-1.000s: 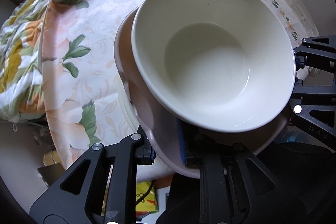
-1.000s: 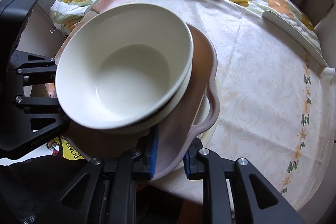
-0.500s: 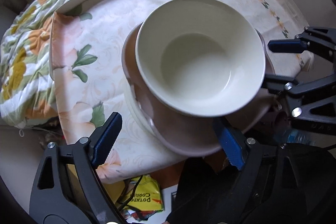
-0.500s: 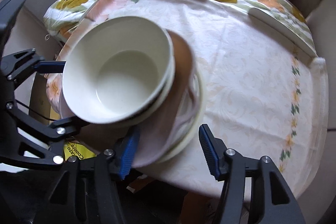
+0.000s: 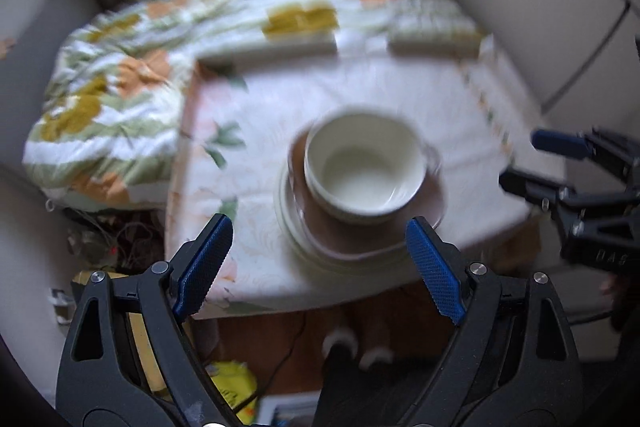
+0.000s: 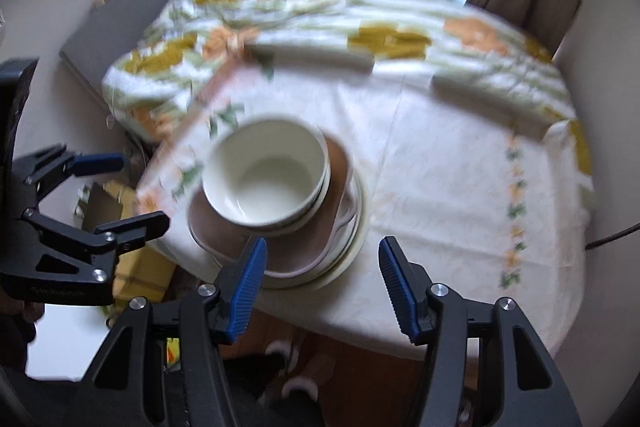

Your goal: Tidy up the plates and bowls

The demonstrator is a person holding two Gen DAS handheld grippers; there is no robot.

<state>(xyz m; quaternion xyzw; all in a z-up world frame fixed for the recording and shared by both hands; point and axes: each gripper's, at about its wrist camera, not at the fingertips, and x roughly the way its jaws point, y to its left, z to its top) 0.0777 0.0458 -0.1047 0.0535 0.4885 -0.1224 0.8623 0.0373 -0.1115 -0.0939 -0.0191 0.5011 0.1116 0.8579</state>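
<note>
A cream bowl (image 5: 362, 175) (image 6: 266, 177) sits nested in a second bowl on a brown-pink handled dish (image 5: 416, 223) (image 6: 304, 251), which rests on a cream plate (image 5: 292, 227) (image 6: 352, 247) near the table's front edge. My left gripper (image 5: 316, 267) is open and empty, pulled back short of the stack; it also shows at the left of the right wrist view (image 6: 128, 191). My right gripper (image 6: 320, 287) is open and empty, also back from the stack, and shows at the right of the left wrist view (image 5: 528, 163). Both views are motion-blurred.
The round table (image 6: 460, 187) has a pale floral cloth. Two pale bars (image 6: 312, 57) (image 6: 488, 93) lie at its far side, with a flowered cover (image 5: 108, 115) behind and to the left. Curtains and a window stand beyond. Yellow packaging (image 5: 232, 387) lies on the floor below.
Both grippers let go of the brown dish, opened, and pulled back and up from the table. The stack now rests on the table, looking smaller and farther away.
</note>
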